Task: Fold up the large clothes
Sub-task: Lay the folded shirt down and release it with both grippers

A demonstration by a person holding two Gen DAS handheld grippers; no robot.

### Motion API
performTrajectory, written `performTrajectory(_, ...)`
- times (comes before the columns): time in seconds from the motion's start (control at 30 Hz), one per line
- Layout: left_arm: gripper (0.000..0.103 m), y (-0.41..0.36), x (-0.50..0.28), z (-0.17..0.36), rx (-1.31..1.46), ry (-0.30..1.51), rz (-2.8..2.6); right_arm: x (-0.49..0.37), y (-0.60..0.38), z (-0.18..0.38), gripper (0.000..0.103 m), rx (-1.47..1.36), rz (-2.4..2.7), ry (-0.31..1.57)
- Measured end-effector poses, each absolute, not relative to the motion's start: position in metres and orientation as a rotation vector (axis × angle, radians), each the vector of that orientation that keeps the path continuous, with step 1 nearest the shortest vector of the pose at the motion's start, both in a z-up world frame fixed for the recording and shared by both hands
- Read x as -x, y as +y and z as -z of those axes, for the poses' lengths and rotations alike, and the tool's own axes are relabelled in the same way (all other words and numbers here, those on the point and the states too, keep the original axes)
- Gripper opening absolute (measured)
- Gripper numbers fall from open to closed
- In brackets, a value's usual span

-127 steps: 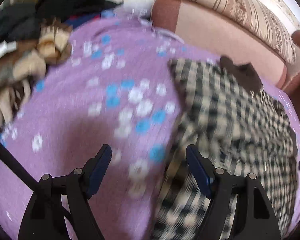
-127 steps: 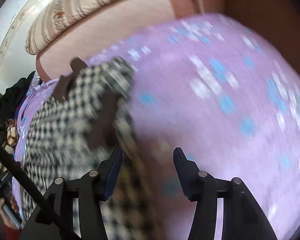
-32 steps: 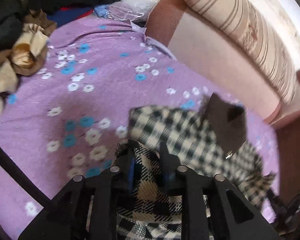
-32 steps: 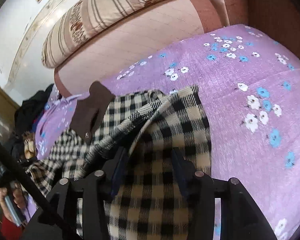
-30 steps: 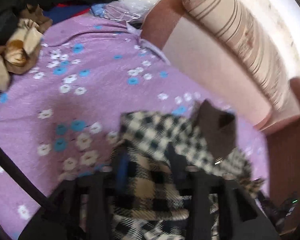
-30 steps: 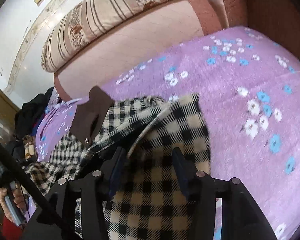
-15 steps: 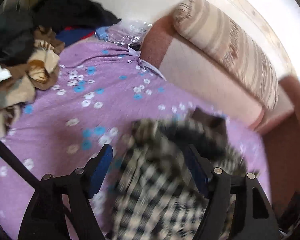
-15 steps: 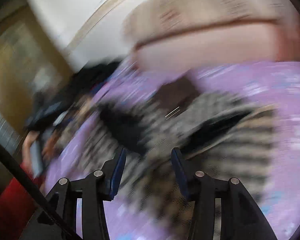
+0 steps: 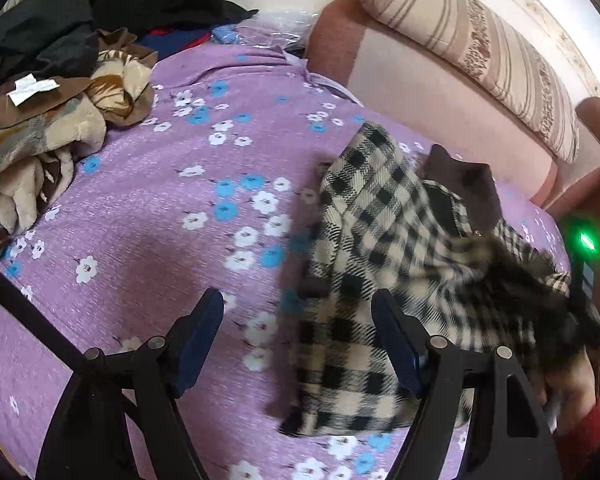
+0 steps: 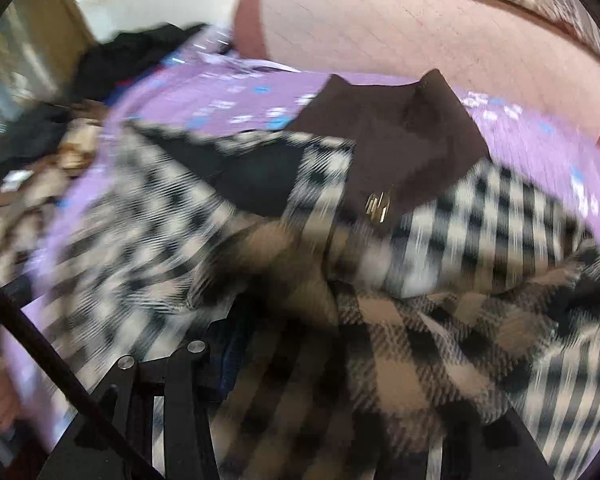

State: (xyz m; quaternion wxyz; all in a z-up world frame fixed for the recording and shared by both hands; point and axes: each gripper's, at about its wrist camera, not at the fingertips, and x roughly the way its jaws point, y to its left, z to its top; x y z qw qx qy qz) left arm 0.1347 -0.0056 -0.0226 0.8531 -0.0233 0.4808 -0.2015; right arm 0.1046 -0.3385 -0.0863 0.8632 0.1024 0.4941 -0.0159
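Observation:
A black-and-cream checked coat (image 9: 384, 248) with a dark brown collar (image 9: 466, 188) lies bunched on the purple flowered bedspread (image 9: 160, 216). My left gripper (image 9: 298, 340) is open and empty, its right finger over the coat's near left edge. In the right wrist view the coat (image 10: 440, 320) fills the frame, blurred, with the brown collar (image 10: 400, 140) and a gold clasp (image 10: 378, 202) at the top. Cloth covers my right gripper (image 10: 300, 368); only its left finger (image 10: 188, 364) shows, so I cannot tell how it stands.
A heap of brown, beige and black clothes (image 9: 40, 92) lies at the left of the bed. A pink headboard (image 9: 420, 92) with a striped bolster (image 9: 480, 44) runs along the back. A hand in a red sleeve (image 9: 576, 400) shows at the right.
My left gripper has let go of the coat and opened. The coat dropped onto the bed. The right gripper swung left and now sits low in the coat's folds.

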Motion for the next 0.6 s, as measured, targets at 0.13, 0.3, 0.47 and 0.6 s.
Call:
performTrajectory(0.13, 0.075, -0.007, -0.146, 0.035, 0.025, 1.040, 0.445, -0.155, -0.338, 0.084, 0.054, -0.110, 0.204, 0.991)
performTrajectory(0.3, 0.075, -0.012, -0.155, 0.046, 0.065, 1.119, 0.535, -0.148, -0.350, 0.059, 0.056, -0.111, 0.249, 0.961)
performTrajectory(0.47, 0.075, -0.009, -0.143, 0.046, 0.059, 1.163, 0.594, -0.034, -0.396, 0.033, 0.066, -0.266, 0.205, 0.895)
performTrajectory(0.6, 0.075, -0.002, -0.128, 0.047, 0.006, 1.149, 0.608, 0.059, -0.439, 0.044, 0.069, -0.254, 0.345, 0.895)
